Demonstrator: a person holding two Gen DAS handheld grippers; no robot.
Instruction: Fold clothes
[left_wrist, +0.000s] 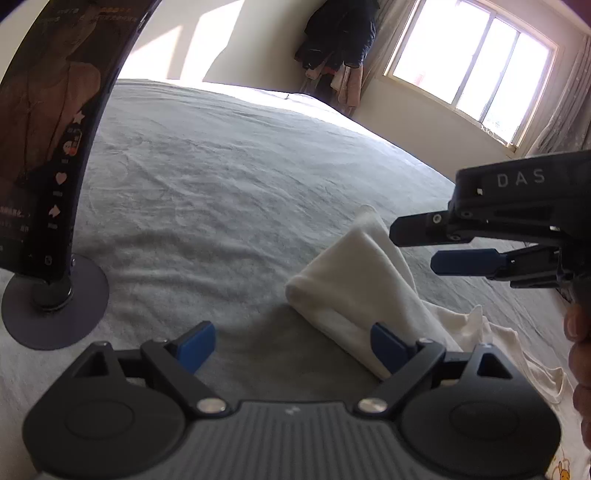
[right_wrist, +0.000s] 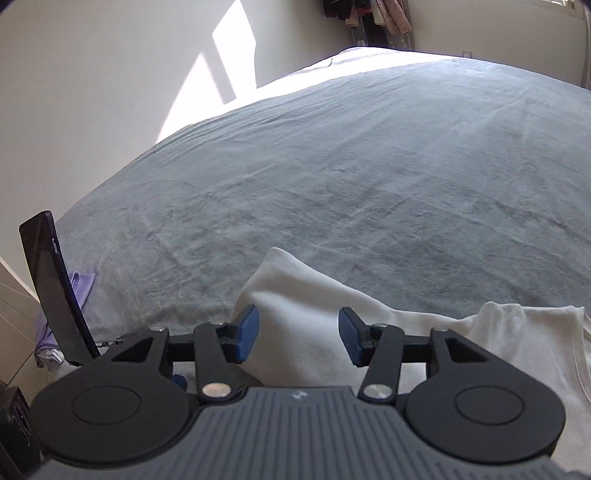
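From the left wrist, my left gripper (left_wrist: 291, 345) sits low over the bed (left_wrist: 229, 177) with its jaws spread wide and nothing between them. The right pad (left_wrist: 386, 349) lies against the near end of the shirt (left_wrist: 354, 273), which is doubled into a thick white fold lying aslant on the grey cover; I judge I'm parked there to take that edge or press it flat. The right gripper (left_wrist: 424, 242) hangs above the fold from the right, jaws parted, also empty. The rest of the shirt trails loose towards the right edge. A phone (left_wrist: 44, 129) on a round stand rises at the left, well apart from the cloth, so it shouldn't get in the way.

From the right wrist, the right gripper (right_wrist: 297, 334) has its jaws open over the shirt (right_wrist: 306, 295), gripping nothing. The fold runs up and left from between the pads, and the unfolded body with an armhole spreads to the right (right_wrist: 517, 350). That flat part looks like what remains to bring over. The phone (right_wrist: 55, 291) leans at the far left, with lilac cloth (right_wrist: 79, 288) beside it at the bed's edge.
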